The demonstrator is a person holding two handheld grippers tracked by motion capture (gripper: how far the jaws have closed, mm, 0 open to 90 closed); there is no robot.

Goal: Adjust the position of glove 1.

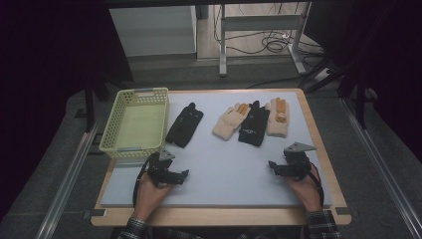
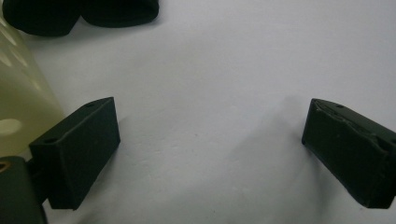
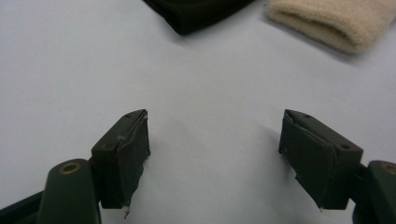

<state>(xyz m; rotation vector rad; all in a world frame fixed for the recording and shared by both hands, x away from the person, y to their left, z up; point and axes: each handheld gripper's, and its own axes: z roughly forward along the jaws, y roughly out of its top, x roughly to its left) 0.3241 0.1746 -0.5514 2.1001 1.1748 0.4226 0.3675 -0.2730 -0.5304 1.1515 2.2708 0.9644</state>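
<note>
Black glove (image 1: 184,124) was seen lying flat on mat, just beside yellow basket (image 1: 135,122). Long axis ran from 7 to 1 o'clock, cuff toward person. Glove lay at 12 o'clock from left gripper (image 1: 175,175), near but not touched. Left jaws were spread wide, nothing held. Right gripper (image 1: 278,168) was well apart from it, jaws also wide and empty. Three more gloves (image 1: 252,122) lay at 11 o'clock from right gripper. Left hand was judged nearer for pick.
</note>
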